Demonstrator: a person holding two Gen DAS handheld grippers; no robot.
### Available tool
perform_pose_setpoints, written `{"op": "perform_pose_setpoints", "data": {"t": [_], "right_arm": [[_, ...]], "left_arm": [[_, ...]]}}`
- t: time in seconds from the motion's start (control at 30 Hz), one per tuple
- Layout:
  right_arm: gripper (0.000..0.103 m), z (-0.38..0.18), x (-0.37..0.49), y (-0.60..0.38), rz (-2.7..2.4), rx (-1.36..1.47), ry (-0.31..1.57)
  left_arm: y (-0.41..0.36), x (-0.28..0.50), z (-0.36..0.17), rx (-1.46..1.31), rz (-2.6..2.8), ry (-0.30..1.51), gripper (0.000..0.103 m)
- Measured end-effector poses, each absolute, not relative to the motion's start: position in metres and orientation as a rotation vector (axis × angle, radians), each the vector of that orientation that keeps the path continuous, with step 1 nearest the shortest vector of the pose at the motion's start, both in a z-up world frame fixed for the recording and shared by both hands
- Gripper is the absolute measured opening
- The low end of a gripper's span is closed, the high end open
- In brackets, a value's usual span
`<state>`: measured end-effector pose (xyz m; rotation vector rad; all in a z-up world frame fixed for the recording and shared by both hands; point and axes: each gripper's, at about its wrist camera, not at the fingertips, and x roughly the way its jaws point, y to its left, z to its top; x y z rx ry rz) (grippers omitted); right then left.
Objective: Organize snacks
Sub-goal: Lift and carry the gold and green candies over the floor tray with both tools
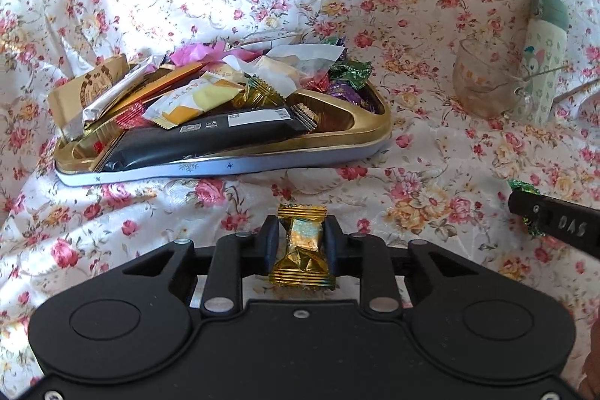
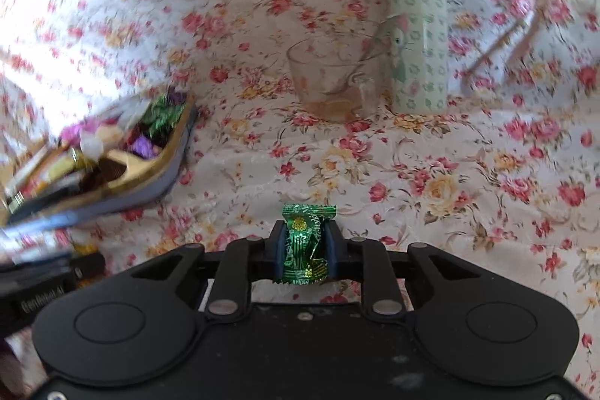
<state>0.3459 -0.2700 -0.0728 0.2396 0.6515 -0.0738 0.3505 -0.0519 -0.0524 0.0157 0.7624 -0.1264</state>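
A gold-wrapped candy sits pinched between the pads of my left gripper, just above the floral cloth. In the right wrist view a green foil candy is squeezed the same way by my right gripper. A gold tray with a silver rim lies ahead of the left gripper, piled with several wrapped snacks, a black bar in front. The same tray shows blurred at the left of the right wrist view. The right gripper's finger enters the left wrist view from the right edge, green foil at its tip.
A glass cup with a spoon and a pale bottle with a green cap stand to the right of the tray; the cup and bottle are straight ahead in the right wrist view. Floral cloth covers the whole surface.
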Motion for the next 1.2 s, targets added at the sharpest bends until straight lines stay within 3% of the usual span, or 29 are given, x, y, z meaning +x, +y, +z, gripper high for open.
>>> {"op": "perform_pose_setpoints", "data": {"t": [0.23, 0.7, 1.2], "right_arm": [[0.022, -0.048, 0.351, -0.288, -0.059, 0.338, 0.737], [0.022, -0.020, 0.341, -0.305, -0.114, 0.383, 0.964], [0.022, 0.043, 0.279, -0.272, -0.058, 0.317, 0.946]], "left_arm": [[-0.057, 0.352, -0.038, -0.027, -0.088, 0.820, 0.034], [-0.097, 0.335, 0.001, 0.201, -0.032, 0.916, 0.034], [-0.064, 0.280, 0.067, 0.093, -0.048, 0.971, 0.034]]}}
